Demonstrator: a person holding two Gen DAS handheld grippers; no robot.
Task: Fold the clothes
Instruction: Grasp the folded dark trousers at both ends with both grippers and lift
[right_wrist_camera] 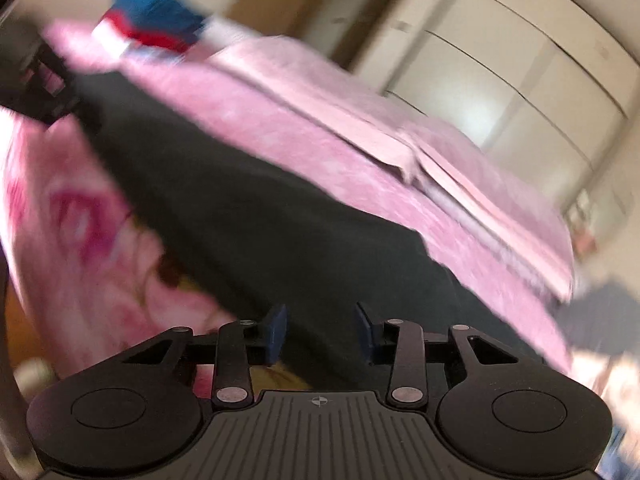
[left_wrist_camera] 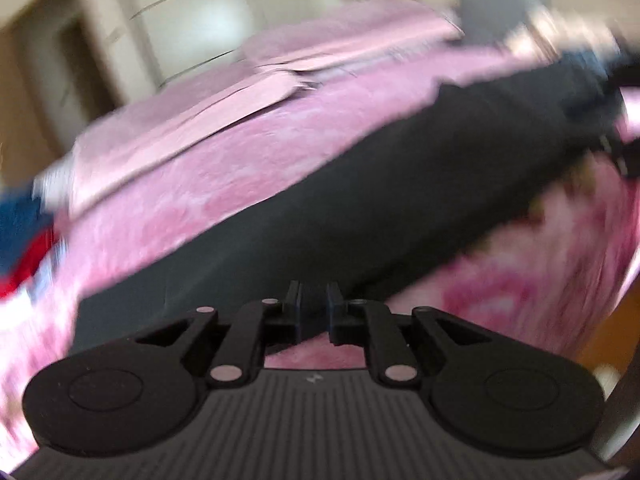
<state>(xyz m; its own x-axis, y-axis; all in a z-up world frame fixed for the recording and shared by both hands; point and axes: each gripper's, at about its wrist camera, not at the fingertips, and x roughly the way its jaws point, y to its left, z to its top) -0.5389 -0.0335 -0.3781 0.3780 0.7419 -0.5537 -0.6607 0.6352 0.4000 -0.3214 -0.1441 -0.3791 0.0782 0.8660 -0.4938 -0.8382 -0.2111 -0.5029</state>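
Dark cloth garment (left_wrist_camera: 360,184) is lying lengthwise across the pink floral bed (left_wrist_camera: 208,184); left gripper (left_wrist_camera: 314,312) is pinching its near end, right gripper (right_wrist_camera: 322,334) jaws are gaping over the other end.

Both views are smeared by motion, so we cannot read the pattern on the pink bedspread (left_wrist_camera: 248,184). Beyond the dark garment (right_wrist_camera: 256,208), the blue and red bundle (right_wrist_camera: 156,16) stays too blurred to name. The garment's near edge is hidden behind the left gripper (left_wrist_camera: 314,312).

light: soft, even daylight | blur: heavy motion smear both views | edges: fisheye-curved, dark corners
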